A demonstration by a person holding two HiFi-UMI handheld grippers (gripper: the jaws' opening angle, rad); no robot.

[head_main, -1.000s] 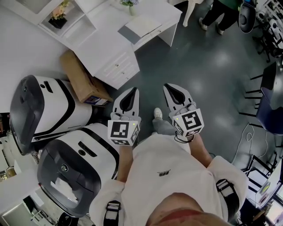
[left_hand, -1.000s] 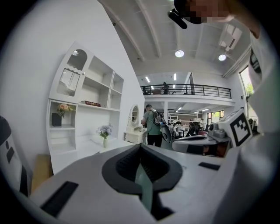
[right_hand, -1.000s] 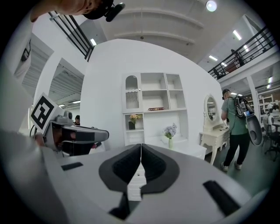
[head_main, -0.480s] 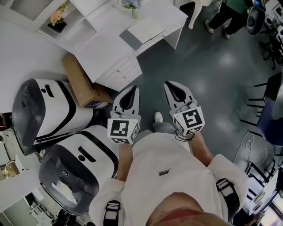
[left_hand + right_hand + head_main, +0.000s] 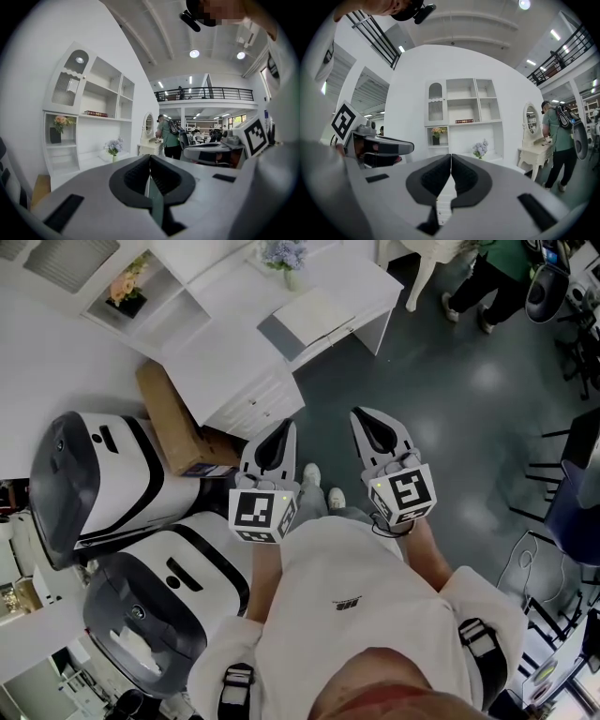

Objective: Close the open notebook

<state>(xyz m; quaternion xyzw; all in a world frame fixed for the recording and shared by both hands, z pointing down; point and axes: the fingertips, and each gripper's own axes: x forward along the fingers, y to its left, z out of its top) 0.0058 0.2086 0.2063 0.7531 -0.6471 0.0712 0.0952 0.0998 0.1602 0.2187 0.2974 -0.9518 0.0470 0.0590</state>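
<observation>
The open notebook (image 5: 305, 315) lies flat on a white desk (image 5: 225, 352) at the top of the head view, with one grey leaf and one white leaf showing. My left gripper (image 5: 283, 427) and right gripper (image 5: 362, 416) are held side by side at chest height, well short of the desk and above the dark floor. Both have their jaws pressed together with nothing between them, as the left gripper view (image 5: 150, 157) and the right gripper view (image 5: 451, 157) show. The notebook cannot be made out in either gripper view.
A vase of pale flowers (image 5: 286, 257) stands on the desk behind the notebook. A cardboard box (image 5: 172, 423) leans beside the desk drawers. Two white and black machines (image 5: 103, 474) (image 5: 159, 596) stand at my left. A person (image 5: 487, 277) stands far right, by dark chairs (image 5: 574, 460).
The desk and notebook have slid a little lower and to the right in the head view as the person steps forward; a shoe now shows between the grippers. Both grippers stay shut.
</observation>
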